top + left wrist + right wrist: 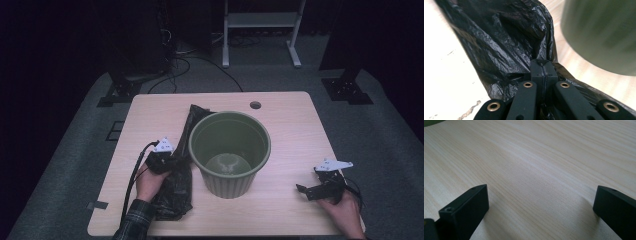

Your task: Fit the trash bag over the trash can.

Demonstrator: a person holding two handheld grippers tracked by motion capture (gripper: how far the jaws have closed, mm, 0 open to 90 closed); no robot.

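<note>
A crumpled black plastic bag point(180, 170) lies stretched along the table to the left of a ribbed green bucket point(230, 152). My left gripper point(167, 161) sits on the bag's middle, and in the left gripper view its jaws are pressed together with a fold of the black bag point(506, 45) pinched at the left gripper point(544, 67) tips. The green bucket point(601, 32) rises just to the right there. My right gripper point(306, 192) rests low over bare wood at the table's right front, and the right gripper point(540, 205) jaws stand wide apart with nothing between them.
The light wooden table point(290, 125) has a round cable hole point(255, 105) at the back. A white frame stand point(260, 30) and cables point(175, 65) are on the dark floor beyond. The bucket stands upright with nothing in it.
</note>
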